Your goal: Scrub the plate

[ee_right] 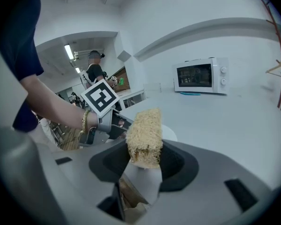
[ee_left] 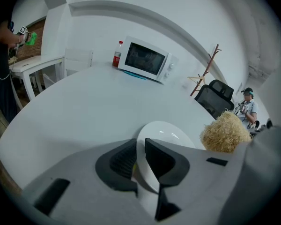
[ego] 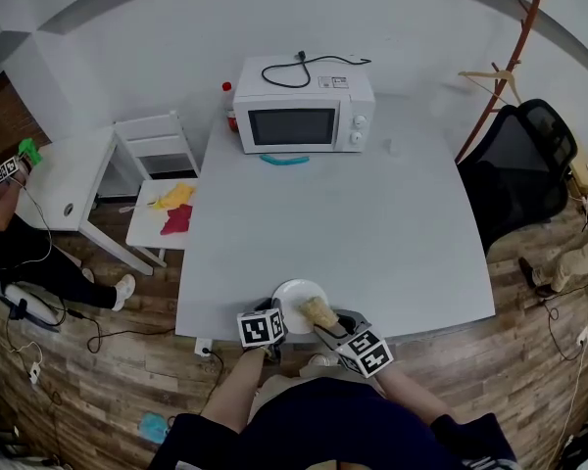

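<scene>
A white plate [ego: 292, 297] lies at the near edge of the white table [ego: 372, 223]. My left gripper [ego: 278, 315] grips its left rim; in the left gripper view the plate [ee_left: 171, 132] runs edge-on between the black pads [ee_left: 119, 161] of that gripper [ee_left: 140, 150]. My right gripper [ego: 325, 325] is shut on a tan fibrous scrub sponge [ego: 319, 311] over the plate's right half. In the right gripper view the sponge [ee_right: 144, 135] stands upright between the jaws of the right gripper [ee_right: 145, 159], hiding most of the plate [ee_right: 169, 133]. The sponge [ee_left: 225, 132] also shows in the left gripper view.
A white microwave [ego: 304, 116] stands at the table's far edge with a red bottle [ego: 226, 91] beside it and a teal item [ego: 284, 160] in front. A white stool [ego: 162, 218] with coloured cloths stands left, a black office chair [ego: 524, 155] right.
</scene>
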The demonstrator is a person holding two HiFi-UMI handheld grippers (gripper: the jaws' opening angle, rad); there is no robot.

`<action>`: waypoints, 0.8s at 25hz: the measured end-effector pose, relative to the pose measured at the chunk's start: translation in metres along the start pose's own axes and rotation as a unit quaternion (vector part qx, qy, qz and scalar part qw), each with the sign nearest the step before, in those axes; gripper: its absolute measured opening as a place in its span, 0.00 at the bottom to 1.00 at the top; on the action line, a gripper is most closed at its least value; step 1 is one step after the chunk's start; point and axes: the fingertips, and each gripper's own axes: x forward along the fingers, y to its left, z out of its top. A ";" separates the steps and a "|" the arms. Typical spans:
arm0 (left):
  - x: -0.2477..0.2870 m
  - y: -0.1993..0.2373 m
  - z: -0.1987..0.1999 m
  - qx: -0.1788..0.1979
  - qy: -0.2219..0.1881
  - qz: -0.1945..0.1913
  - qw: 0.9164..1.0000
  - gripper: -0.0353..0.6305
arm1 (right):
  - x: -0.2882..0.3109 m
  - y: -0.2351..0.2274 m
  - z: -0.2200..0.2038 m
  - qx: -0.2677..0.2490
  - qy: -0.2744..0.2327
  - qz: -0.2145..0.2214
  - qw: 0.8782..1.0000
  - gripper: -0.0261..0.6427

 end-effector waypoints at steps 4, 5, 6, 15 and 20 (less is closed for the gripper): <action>0.000 0.002 -0.004 0.011 0.003 0.009 1.000 0.14 | -0.004 0.001 -0.002 0.005 -0.008 -0.011 1.000 0.30; 0.000 0.003 -0.004 0.012 0.004 0.010 1.000 0.14 | -0.004 0.000 -0.005 0.009 -0.010 -0.015 1.000 0.30; -0.001 0.003 -0.005 0.014 0.003 0.011 1.000 0.15 | -0.005 0.000 -0.006 0.014 -0.014 -0.019 1.000 0.30; -0.006 0.004 -0.003 0.033 0.008 0.004 0.999 0.24 | -0.016 0.011 -0.004 0.039 -0.040 -0.042 0.998 0.30; -0.036 0.009 0.002 0.027 -0.022 -0.005 0.999 0.24 | -0.023 0.025 0.005 0.057 -0.060 -0.060 0.995 0.30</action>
